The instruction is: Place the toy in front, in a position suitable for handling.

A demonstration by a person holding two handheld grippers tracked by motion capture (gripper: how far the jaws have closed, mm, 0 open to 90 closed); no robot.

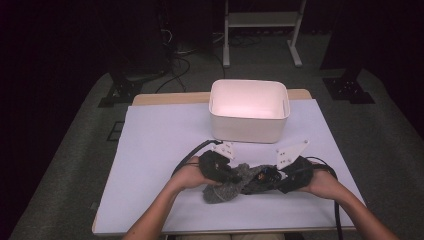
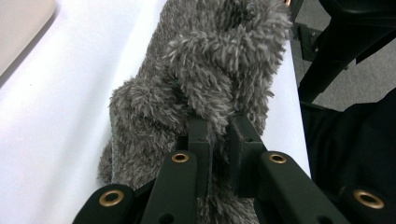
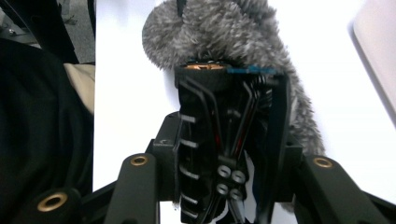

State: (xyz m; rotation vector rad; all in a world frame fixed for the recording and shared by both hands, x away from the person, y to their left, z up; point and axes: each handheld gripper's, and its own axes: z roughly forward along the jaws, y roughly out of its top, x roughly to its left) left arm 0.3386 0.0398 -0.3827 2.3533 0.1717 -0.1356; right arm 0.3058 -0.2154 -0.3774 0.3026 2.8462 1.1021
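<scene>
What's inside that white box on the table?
The white box looks empty: bare pale inner walls and floor show. The near wall hides the floor's front strip. The grey fuzzy cloth lies outside, between both grippers.

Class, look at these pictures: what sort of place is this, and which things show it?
Probably a lab or recording workspace: a white-covered table, cables on the floor beside a metal stand, and a person's two handheld grippers working a grey fluffy cloth.

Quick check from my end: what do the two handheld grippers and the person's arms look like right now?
Both grippers, left gripper and right gripper, are matte black with brass-coloured rivets at the linkage joints. Each carries a pale three-cornered plate on top and trails a black cable. The fingers are blocky black bars. The forearms are bare, no sleeves visible.
</scene>
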